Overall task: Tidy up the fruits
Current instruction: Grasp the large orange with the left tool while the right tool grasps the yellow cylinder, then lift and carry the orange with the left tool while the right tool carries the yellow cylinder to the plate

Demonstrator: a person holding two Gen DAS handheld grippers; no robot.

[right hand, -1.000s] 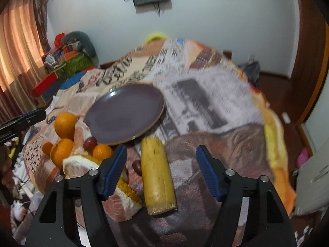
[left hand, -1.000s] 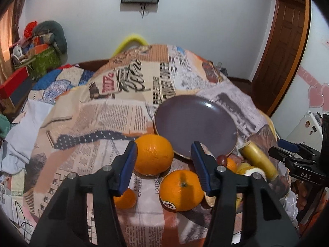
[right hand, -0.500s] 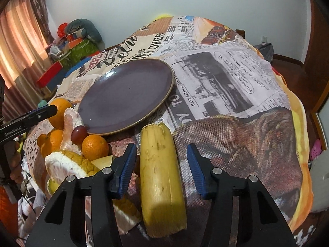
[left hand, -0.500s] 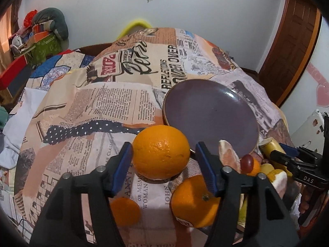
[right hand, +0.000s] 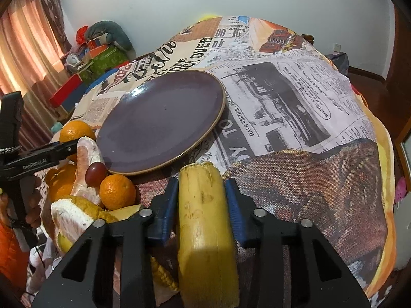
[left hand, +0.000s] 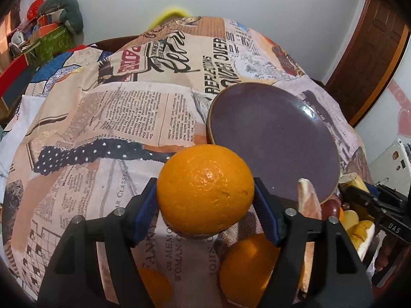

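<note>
While the left gripper (left hand: 205, 213) is opening its jaws w/ the big orange (left hand: 205, 190) sitting right between the blue pads, the right gripper (right hand: 201, 205) is closing narrow around the yellow banana (right hand: 205, 220); can't tell if the pads actually touch it. Purple plate (right hand: 159, 125) lies on the newspaper-print blanket (right hand: 295, 102), just beyond both. Other oranges + a grape (right hand: 95, 174) piled beside the plate.
</note>
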